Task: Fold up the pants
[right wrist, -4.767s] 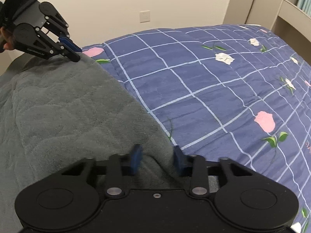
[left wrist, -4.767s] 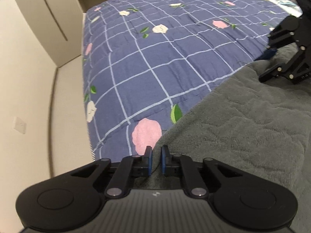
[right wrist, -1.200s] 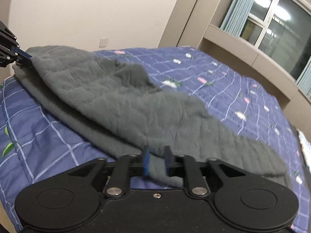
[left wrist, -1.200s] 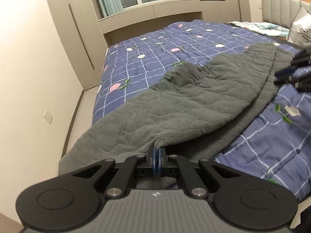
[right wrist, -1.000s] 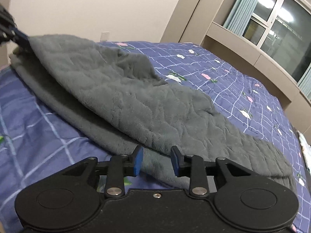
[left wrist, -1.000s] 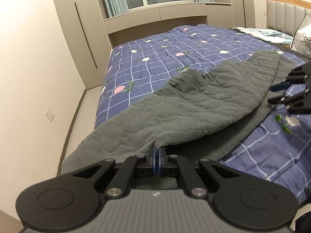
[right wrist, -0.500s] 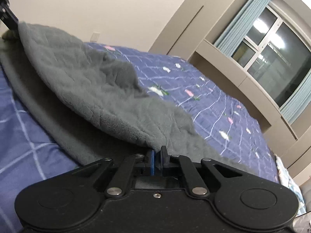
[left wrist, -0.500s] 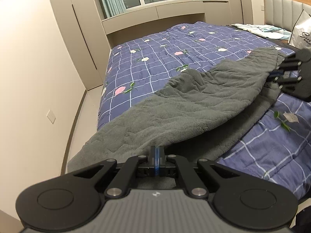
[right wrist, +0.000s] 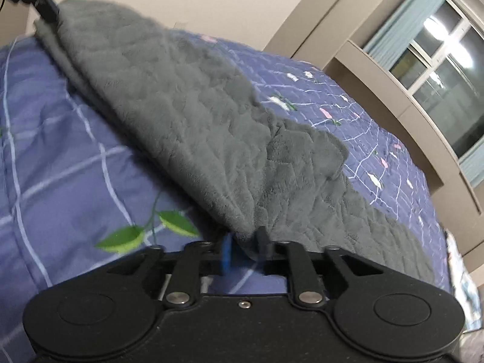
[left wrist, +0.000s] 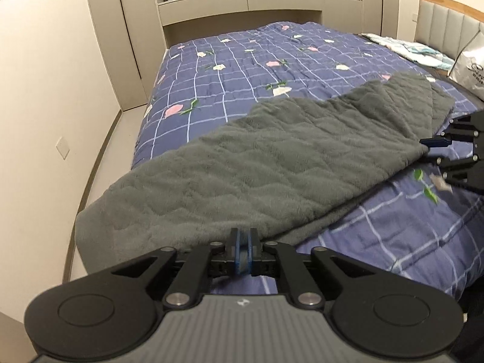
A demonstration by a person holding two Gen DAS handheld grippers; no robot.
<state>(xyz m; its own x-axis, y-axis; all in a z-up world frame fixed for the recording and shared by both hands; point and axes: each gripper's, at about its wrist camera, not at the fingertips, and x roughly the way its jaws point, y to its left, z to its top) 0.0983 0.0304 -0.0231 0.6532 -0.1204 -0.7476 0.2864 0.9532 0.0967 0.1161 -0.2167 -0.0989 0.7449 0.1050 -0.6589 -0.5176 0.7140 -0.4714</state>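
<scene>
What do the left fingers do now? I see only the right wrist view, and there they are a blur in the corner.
Observer: The left gripper has its fingers almost together at the near edge of the gray pants, and they are just beginning to open.
Operator: What lies toward the head of the bed?
Observer: A white bag leans against the headboard, apart from the pants.

No text is legible (bag [left wrist: 472,66] print blurred).

Grey fleece pants [left wrist: 272,163] folded lengthwise, lying diagonally across bed.
</scene>
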